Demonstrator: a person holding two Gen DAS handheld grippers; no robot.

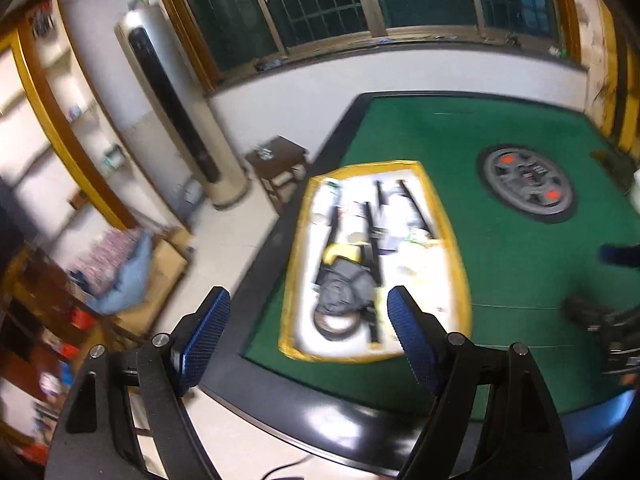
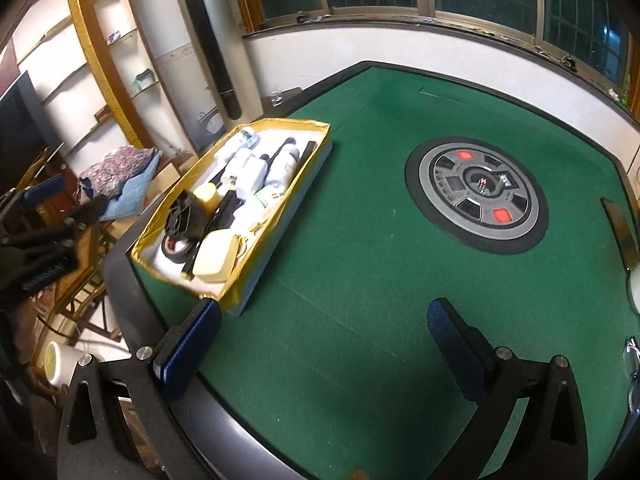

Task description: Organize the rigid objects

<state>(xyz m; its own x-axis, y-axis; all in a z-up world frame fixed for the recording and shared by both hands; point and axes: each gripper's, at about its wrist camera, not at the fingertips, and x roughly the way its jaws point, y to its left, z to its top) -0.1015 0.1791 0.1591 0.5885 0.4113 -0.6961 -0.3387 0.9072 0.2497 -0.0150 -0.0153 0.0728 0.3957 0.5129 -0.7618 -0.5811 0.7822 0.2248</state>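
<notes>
A yellow-rimmed white box (image 2: 280, 216) sits at the left edge of the green table (image 2: 360, 320). It holds white bottles (image 2: 282, 166), black sticks, a black fan-like part (image 2: 185, 216), a tape roll (image 2: 176, 249), a yellow cap and a cream block (image 2: 214, 256). The box also shows, blurred, in the left wrist view (image 1: 456, 256). My left gripper (image 1: 308, 312) is open and empty, above the table edge near the box. My right gripper (image 2: 324, 320) is open and empty over the felt, right of the box.
A round grey control panel (image 2: 476, 200) is set in the table's middle. A tall air conditioner (image 2: 200, 40) and shelves stand at the left wall. A small side table (image 1: 278, 160) and clutter with cloth (image 1: 120, 264) lie on the floor left of the table.
</notes>
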